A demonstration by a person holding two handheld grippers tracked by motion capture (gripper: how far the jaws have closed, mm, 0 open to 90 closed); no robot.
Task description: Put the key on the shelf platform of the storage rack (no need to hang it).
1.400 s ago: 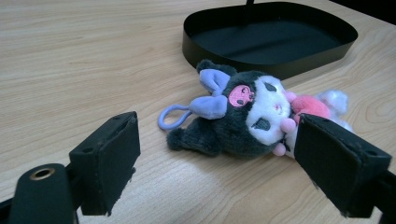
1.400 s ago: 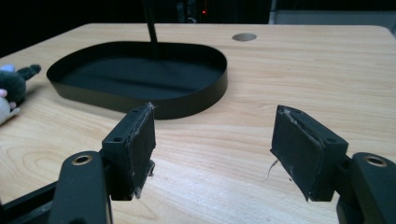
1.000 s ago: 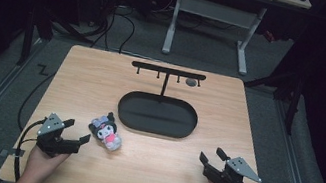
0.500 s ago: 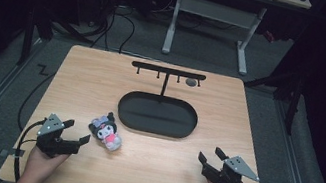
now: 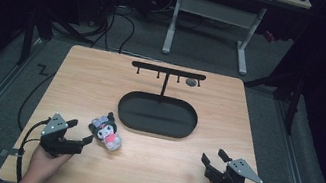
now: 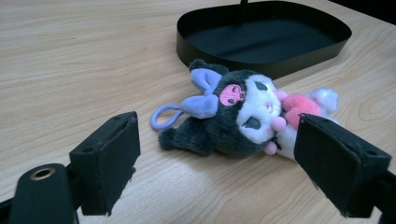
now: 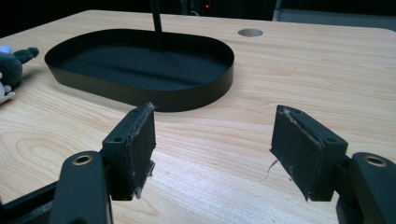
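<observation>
The plush toy lies on its side on the table, just ahead of our left gripper, whose jaws stand wide apart on either side of it without touching. We judge that we are lining up for the grasp: the next move calls for easing forward until the pads flank the body, then closing. The toy's lilac loop points back toward us. Beyond the toy sits the black oval tray, with nothing in it but its upright hook stand. Our right gripper rests low near the table edge, jaws likewise apart, holding nothing.
</observation>
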